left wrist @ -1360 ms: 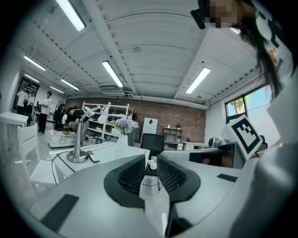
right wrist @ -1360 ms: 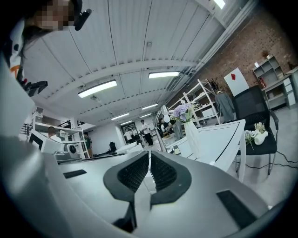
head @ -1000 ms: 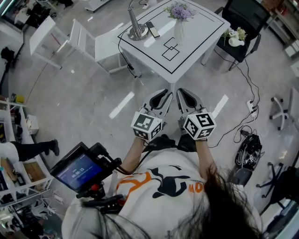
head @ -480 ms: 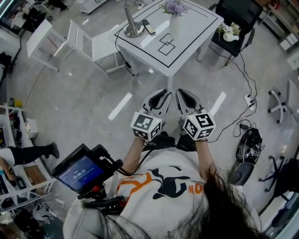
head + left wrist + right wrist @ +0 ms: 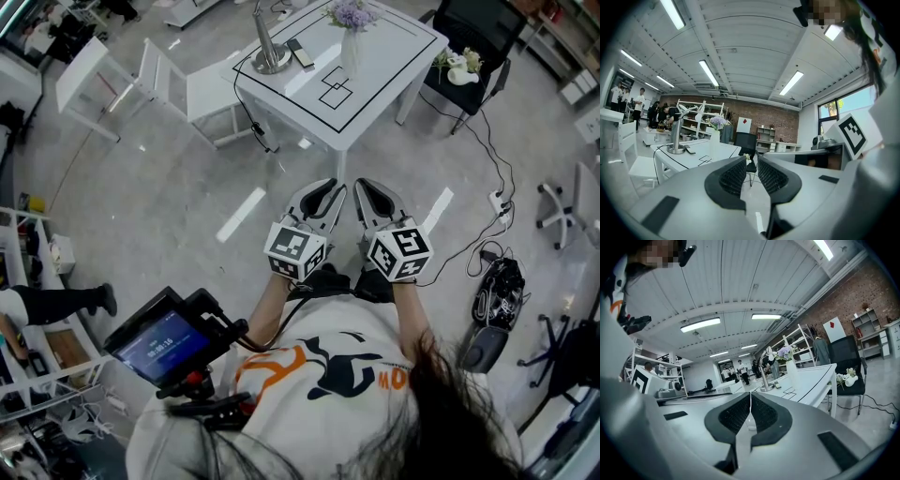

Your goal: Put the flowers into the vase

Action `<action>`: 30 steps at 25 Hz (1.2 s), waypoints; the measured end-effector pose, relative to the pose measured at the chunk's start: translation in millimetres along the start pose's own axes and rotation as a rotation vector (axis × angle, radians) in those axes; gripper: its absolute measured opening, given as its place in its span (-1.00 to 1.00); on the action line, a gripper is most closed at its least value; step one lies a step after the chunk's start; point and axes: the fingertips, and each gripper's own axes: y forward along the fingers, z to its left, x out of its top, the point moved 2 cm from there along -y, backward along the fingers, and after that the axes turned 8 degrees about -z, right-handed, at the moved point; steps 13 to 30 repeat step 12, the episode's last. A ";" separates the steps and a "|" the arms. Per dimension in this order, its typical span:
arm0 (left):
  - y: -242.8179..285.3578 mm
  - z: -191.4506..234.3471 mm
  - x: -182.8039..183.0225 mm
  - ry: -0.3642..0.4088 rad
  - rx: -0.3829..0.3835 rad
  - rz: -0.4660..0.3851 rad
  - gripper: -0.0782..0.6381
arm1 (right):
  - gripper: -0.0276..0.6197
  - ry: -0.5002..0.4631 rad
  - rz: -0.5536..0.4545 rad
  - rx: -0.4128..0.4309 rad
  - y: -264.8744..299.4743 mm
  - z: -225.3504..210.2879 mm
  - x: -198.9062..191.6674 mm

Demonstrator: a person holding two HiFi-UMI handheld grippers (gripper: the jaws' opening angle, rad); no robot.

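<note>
A white vase [image 5: 351, 54] with purple flowers [image 5: 350, 14] stands on the white table [image 5: 394, 66] at the top of the head view. A bunch of white flowers [image 5: 460, 67] lies on the black chair [image 5: 487, 37] to the table's right. Both grippers hang side by side over the floor, well short of the table and pointing toward it. My left gripper [image 5: 323, 190] [image 5: 751, 161] is open by a narrow gap, with nothing between its pads. My right gripper [image 5: 368, 187] [image 5: 750, 397] is shut and empty. The vase [image 5: 792, 373] and the white flowers [image 5: 847, 376] also show in the right gripper view.
A desk lamp base [image 5: 271, 61] and a remote [image 5: 300, 53] sit on the table's left part. White chairs [image 5: 178, 89] stand left of it. Cables and a power strip [image 5: 497, 202] lie on the floor at right, near a bag [image 5: 497, 291]. A camera screen [image 5: 164, 342] hangs at my lower left.
The table and chair have slid a little toward the top left of the head view. Both grippers keep the same pose side by side, their jaws unchanged.
</note>
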 end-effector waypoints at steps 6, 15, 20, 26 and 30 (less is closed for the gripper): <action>1.4 0.6 -1.1 -0.004 0.000 0.000 -0.55 | -0.86 -0.006 0.005 0.004 2.0 0.0 -0.8; 4.1 3.0 -2.0 0.003 -0.011 0.006 -0.55 | -0.86 -0.009 -0.005 -0.005 5.0 -2.0 0.0; 4.1 3.0 -2.0 0.003 -0.011 0.006 -0.55 | -0.86 -0.009 -0.005 -0.005 5.0 -2.0 0.0; 4.1 3.0 -2.0 0.003 -0.011 0.006 -0.55 | -0.86 -0.009 -0.005 -0.005 5.0 -2.0 0.0; 4.1 3.0 -2.0 0.003 -0.011 0.006 -0.55 | -0.86 -0.009 -0.005 -0.005 5.0 -2.0 0.0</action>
